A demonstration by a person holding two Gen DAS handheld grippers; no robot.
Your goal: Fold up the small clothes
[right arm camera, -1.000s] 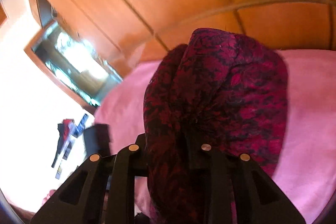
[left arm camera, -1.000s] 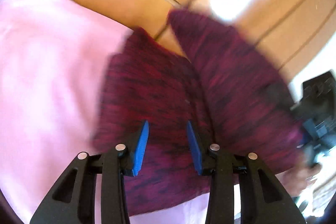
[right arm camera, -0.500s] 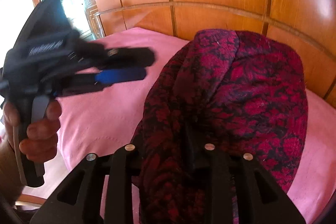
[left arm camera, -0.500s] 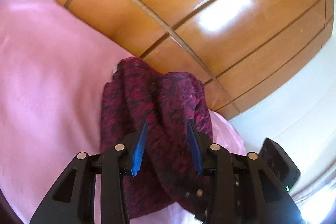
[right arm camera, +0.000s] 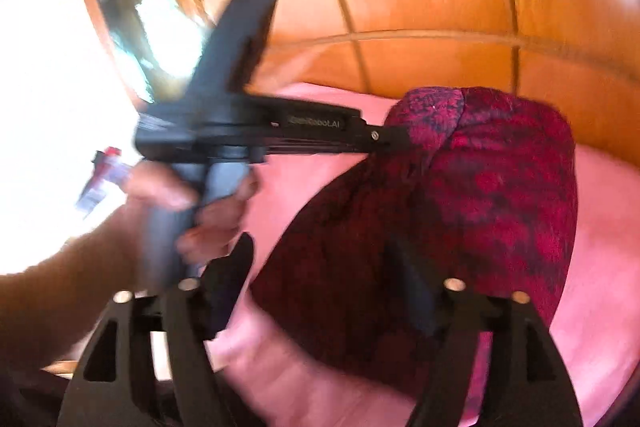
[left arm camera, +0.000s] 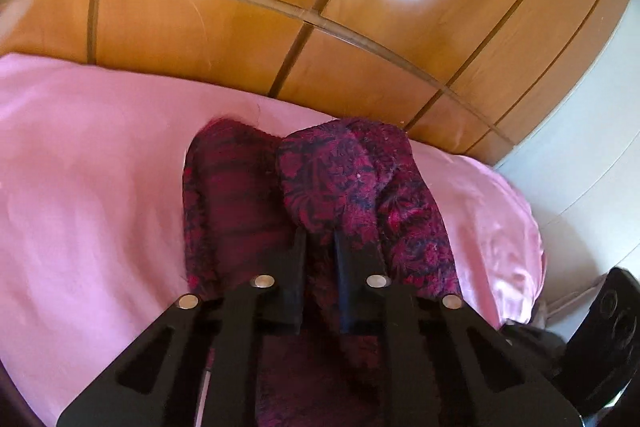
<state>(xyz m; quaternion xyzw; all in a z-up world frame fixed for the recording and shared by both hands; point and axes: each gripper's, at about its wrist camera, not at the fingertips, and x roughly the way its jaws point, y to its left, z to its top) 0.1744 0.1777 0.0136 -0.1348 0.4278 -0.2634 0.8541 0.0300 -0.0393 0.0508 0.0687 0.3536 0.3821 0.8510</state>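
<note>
- Left wrist view: the left gripper [left arm camera: 320, 251] has its fingers [left arm camera: 294, 267] drawn close together and clamped on a fold of the dark red patterned garment [left arm camera: 352, 179].
- The garment rises in a hump over the fingers and trails down onto the pink bedsheet [left arm camera: 88, 187]. A wooden panelled headboard [left arm camera: 240, 27] stands behind the bed, and a pale wall [left arm camera: 580, 131] shows at the right.
- Right wrist view: the right gripper [right arm camera: 320, 287] has its fingers [right arm camera: 408, 279] spread wide apart; the garment [right arm camera: 500, 187] lies between and beyond them, and the view is too blurred to tell whether they touch it.
- Only this view shows the left gripper [right arm camera: 384, 139] from the side, its tip buried in the garment's top edge, and the person's left hand [right arm camera: 192, 203] round its handle.
- It also shows a bright doorway [right arm camera: 152, 27] at the left.
</note>
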